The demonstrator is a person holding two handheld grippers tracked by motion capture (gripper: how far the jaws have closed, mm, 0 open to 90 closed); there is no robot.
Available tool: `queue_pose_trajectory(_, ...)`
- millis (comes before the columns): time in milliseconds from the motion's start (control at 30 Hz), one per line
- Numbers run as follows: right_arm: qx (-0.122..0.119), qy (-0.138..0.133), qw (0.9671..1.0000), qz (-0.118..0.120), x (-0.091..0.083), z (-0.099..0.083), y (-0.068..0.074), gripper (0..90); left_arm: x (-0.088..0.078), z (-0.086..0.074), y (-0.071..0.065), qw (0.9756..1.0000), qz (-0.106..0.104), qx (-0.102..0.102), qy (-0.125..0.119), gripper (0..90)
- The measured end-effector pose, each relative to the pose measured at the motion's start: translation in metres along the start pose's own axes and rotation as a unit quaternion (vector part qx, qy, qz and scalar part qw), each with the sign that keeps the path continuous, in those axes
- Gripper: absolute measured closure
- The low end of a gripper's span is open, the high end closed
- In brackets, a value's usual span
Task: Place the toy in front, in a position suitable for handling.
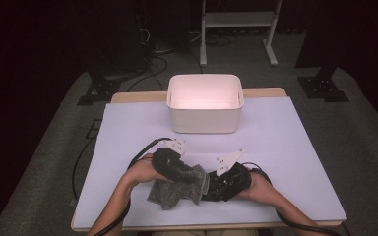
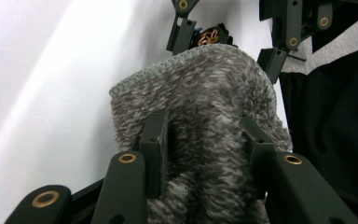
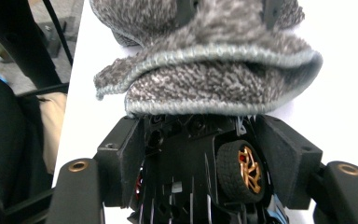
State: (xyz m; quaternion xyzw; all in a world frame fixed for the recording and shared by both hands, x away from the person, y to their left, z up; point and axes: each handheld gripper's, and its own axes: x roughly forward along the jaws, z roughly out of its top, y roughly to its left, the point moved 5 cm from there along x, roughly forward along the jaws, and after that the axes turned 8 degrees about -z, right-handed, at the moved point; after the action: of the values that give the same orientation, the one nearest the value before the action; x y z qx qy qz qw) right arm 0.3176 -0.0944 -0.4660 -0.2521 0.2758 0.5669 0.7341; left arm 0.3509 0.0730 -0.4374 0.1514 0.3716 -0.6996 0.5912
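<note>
Toy car [image 3: 205, 182] clamped in right gripper [image 3: 205, 154]; grey cloth [image 2: 200, 121] draped between left gripper [image 2: 205, 149] jaws, grip unclear. Step: wiping/wrapping. Next: cloth pressed onto car.

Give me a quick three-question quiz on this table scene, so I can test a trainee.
1. What sits between the jaws of the right gripper?
A. a black toy car
B. a spoon
C. a cup
2. True or false: the white bin stands at the near edge of the table, right beside the person's hands.
3. What colour is the rim of the car's wheel in the right gripper view?

Key: 1 A. 2 False: the bin stands at the far edge, apart from the hands. 3 Gold.
</note>
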Motion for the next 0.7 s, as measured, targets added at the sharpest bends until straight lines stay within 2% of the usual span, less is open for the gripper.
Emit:
queue_pose_trajectory(67, -0.006, -0.01, 0.9999, -0.004, -0.001, 0.0, 0.001, 37.4, -0.002, -0.001, -0.002, 0.9999, -0.003, 0.004, -0.009, 64.9)
queue_pose_trajectory(133, 0.0, -0.017, 0.9998, 0.007, -0.005, 0.0, 0.0, 42.1, -0.003, -0.001, -0.006, 0.9999, -0.005, 0.009, -0.012, 65.3)
queue_pose_trajectory(233, 0.009, -0.016, 0.9997, 0.018, -0.005, 0.0, -0.002, 41.8, -0.004, -0.002, -0.009, 0.9998, 0.003, 0.02, -0.009, 66.0)
queue_pose_trajectory(467, 0.014, 0.011, 0.9992, 0.036, 0.004, 0.0, 0.001, 33.6, -0.007, -0.004, -0.022, 0.9992, -0.017, 0.031, -0.021, 67.4)
queue_pose_trajectory(567, 0.008, 0.025, 0.9988, 0.041, 0.009, 0.002, 0.006, 34.2, -0.007, -0.005, -0.025, 0.9988, -0.032, 0.031, -0.023, 66.9)
queue_pose_trajectory(700, 0.0, 0.034, 0.9982, 0.049, 0.015, 0.004, 0.011, 41.4, -0.007, -0.005, -0.029, 0.9984, -0.041, 0.035, -0.017, 67.5)
